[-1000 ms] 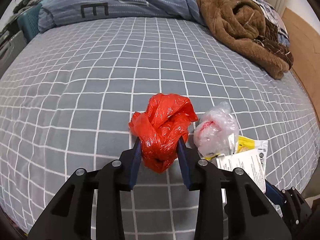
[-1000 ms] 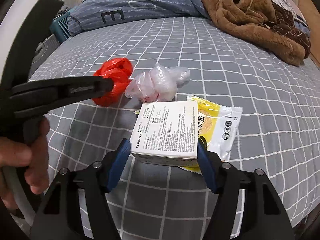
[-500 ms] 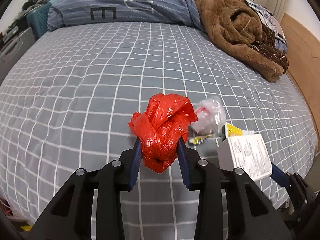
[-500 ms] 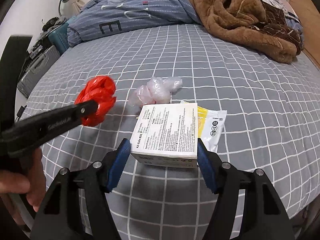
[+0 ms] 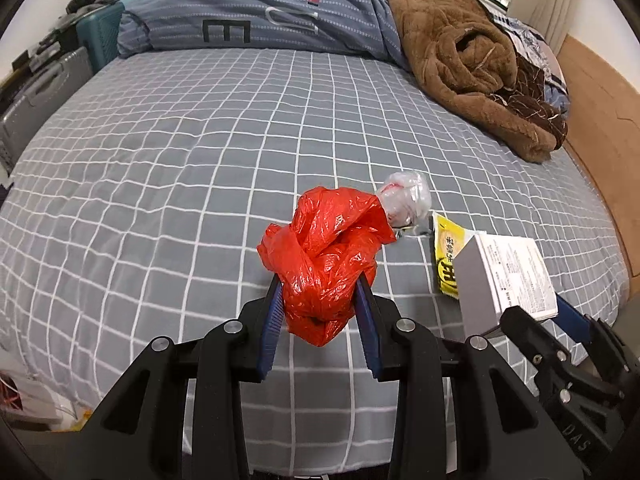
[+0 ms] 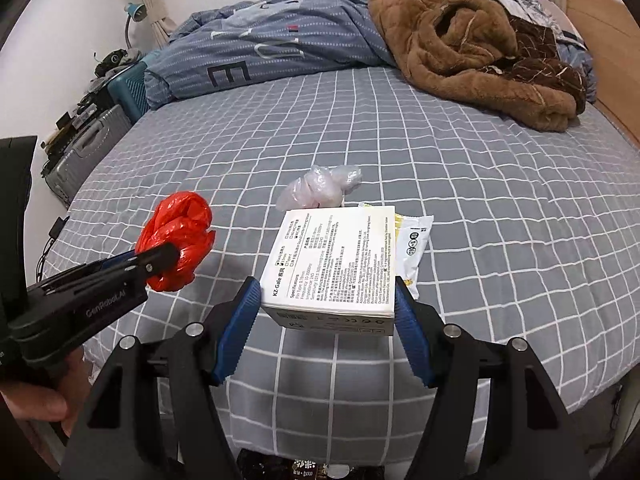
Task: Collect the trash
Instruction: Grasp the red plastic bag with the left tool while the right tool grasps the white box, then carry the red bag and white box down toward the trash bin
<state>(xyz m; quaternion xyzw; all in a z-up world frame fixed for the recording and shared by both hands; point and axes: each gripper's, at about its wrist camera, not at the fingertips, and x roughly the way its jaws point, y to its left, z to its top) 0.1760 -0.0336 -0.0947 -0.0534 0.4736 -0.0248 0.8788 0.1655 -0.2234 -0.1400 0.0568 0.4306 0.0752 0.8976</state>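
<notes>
Grid-sheeted bed (image 6: 460,152) (grey), wooden headboard (image 5: 600,120), white wall (image 6: 72,12).

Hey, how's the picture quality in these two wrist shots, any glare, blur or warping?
Left wrist view: sharp, even indoor light, glossy highlights on the red bag, the bed sheet grid bulging from the fisheye, dark corners. Right wrist view: equally sharp, print on the white box legible, same curved grid and dark corners.

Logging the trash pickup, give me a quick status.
Left gripper shut on crumpled red plastic bag. Right gripper shut on white printed cardboard box. Clear plastic bag, yellow wrapper remain on bed. Nothing in the way.
</notes>
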